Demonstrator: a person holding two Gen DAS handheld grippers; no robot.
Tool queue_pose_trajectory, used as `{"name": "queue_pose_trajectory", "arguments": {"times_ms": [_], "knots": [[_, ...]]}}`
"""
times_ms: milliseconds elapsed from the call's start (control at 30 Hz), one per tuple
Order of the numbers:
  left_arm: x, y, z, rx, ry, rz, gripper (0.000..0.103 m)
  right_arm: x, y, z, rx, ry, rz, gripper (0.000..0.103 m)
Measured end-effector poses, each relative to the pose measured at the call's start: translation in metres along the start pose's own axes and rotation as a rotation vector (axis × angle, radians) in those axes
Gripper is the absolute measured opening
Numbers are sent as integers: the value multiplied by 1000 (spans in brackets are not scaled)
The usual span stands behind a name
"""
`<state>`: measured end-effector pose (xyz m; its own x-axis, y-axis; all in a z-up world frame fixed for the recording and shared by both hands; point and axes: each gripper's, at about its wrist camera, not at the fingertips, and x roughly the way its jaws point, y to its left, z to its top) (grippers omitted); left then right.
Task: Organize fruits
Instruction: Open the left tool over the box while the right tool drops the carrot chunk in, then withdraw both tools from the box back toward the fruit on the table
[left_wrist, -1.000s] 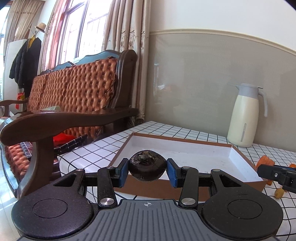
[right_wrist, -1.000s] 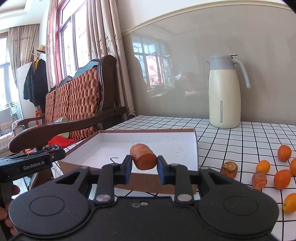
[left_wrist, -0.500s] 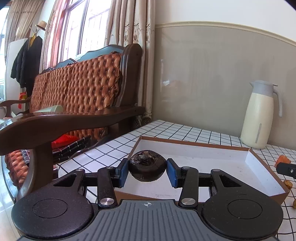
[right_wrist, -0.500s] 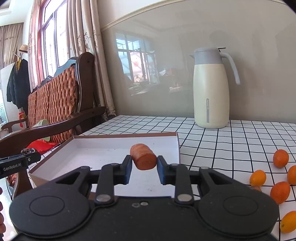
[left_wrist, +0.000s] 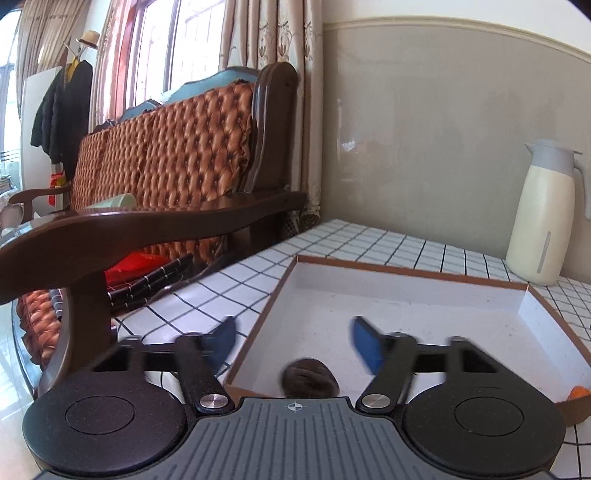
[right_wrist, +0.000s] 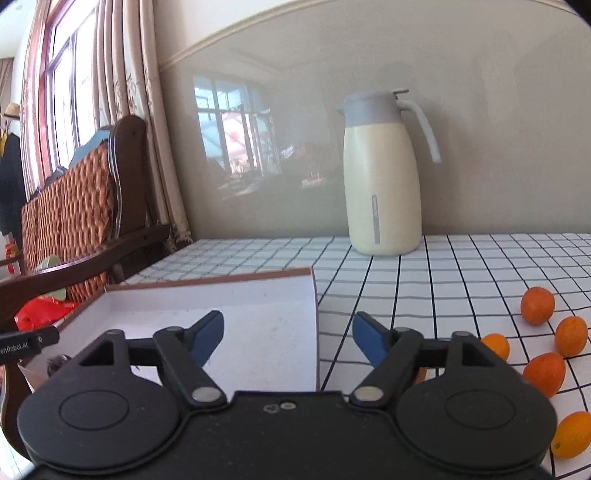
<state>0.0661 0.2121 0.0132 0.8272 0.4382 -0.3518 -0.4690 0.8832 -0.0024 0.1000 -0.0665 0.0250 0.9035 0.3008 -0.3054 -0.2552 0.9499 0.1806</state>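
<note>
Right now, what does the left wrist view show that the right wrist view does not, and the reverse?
Only the left wrist view shows the dark round fruit lying in the box, below the open left gripper, whose jaws have just been opening. Only the right wrist view shows the small oranges on the checked tablecloth. Both show the shallow white box and the cream thermos jug.

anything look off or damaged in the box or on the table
Yes: the dark fruit lying in the box looks shrivelled and blackish, unlike the bright small oranges loose on the checked table. Nothing looks spilled or tipped; the jug stands upright.
</note>
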Motion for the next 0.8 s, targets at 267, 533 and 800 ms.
{"name": "queue_pose_trajectory", "arguments": {"times_ms": [267, 533, 800], "knots": [[-22, 2, 7, -16, -52, 12, 103, -9, -10, 8, 56, -57, 25, 97], [-32, -4, 5, -1, -59, 14, 103, -8, -14, 5, 98, -28, 21, 97], [-36, -12, 2, 11, -57, 8, 103, -16, -21, 2, 106, -19, 25, 97]]}}
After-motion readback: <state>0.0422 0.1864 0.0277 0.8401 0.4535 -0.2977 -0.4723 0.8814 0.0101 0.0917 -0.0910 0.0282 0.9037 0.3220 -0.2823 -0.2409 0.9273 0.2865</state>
